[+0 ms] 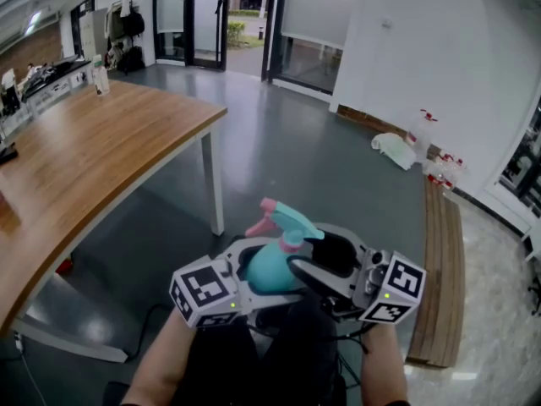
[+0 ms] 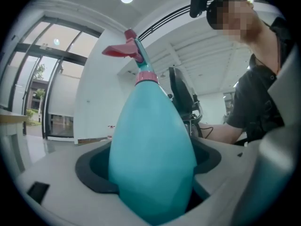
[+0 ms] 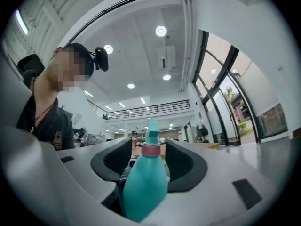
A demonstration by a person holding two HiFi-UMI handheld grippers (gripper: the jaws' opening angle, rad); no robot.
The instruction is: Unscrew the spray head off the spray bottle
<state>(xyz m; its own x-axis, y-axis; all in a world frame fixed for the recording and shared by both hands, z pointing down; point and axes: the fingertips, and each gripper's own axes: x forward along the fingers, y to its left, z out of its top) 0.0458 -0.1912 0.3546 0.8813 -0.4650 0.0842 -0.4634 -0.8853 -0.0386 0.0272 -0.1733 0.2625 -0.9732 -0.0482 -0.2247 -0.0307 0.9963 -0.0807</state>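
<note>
Spray bottle [image 1: 272, 267]: held in the air over the floor [image 1: 279, 155], close in front of me, with the spray head [image 1: 287, 220] tilted up and away. The head is not yet off.
Left gripper [image 2: 151, 166]: fingers clamped on the teal body (the only grip the bottle has).
Right gripper [image 3: 149, 160]: fingers apart, one on each side of the pink collar [image 3: 151, 149], neither pad pressing.
Fault, slip: if my left clamp is too light, the smooth tapered body may spin with the head and nothing unscrews.
Fault, misplaced grip: if my right fingers close low, they catch the teal shoulder instead of the collar.
Fault, discharge: closing on the trigger [image 2: 118, 50] could spray liquid.
Fault, drop: a hard twist could lever the bottle out of my left fingers and onto the floor.
</note>
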